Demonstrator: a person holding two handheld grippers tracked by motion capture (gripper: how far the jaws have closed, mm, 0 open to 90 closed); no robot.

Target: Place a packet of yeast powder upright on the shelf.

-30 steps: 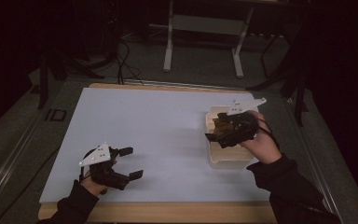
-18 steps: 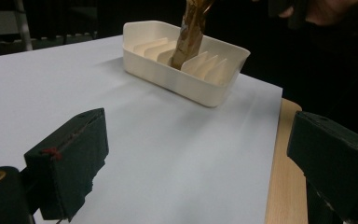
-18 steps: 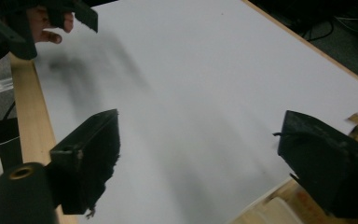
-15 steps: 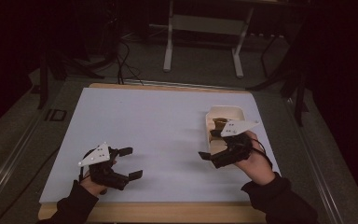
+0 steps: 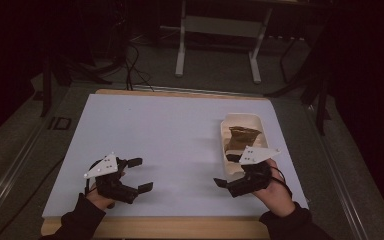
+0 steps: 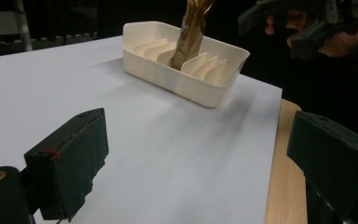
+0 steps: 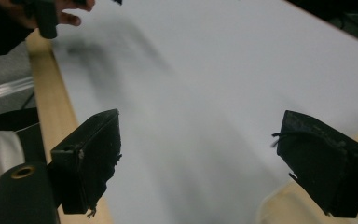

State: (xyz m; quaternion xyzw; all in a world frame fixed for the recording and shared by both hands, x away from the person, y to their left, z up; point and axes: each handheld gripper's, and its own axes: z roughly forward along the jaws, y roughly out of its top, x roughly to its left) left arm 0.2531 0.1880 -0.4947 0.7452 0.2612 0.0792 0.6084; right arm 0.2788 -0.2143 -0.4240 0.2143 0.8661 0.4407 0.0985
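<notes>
Left gripper [image 5: 139, 175] sits low over the near-left of the white table sheet [image 5: 170, 135], jaws spread wide, nothing between them; the left gripper view confirms a clear gap with bare sheet behind. Right gripper [image 5: 227, 170] hangs at the near end of the cream plastic ribbed tray [image 5: 240, 120], jaws also wide apart and empty, one tip over the sheet just beside the tray, the other at the tray's near edge. Crumpled brown paper bag [image 5: 242, 137] is in the tray, standing between the ribs; in the left gripper view [image 6: 192, 32] its top is cut off by the frame edge. Tray's near end in the high view is covered by the grey plate and the right hand [image 5: 275, 192], so contents there can't be made out. Right gripper view is motion-blurred: sheet, wooden table edge [image 7: 46, 93], and a sliver of tray rim at the lower right. Room beyond the table is too dark to read.
</notes>
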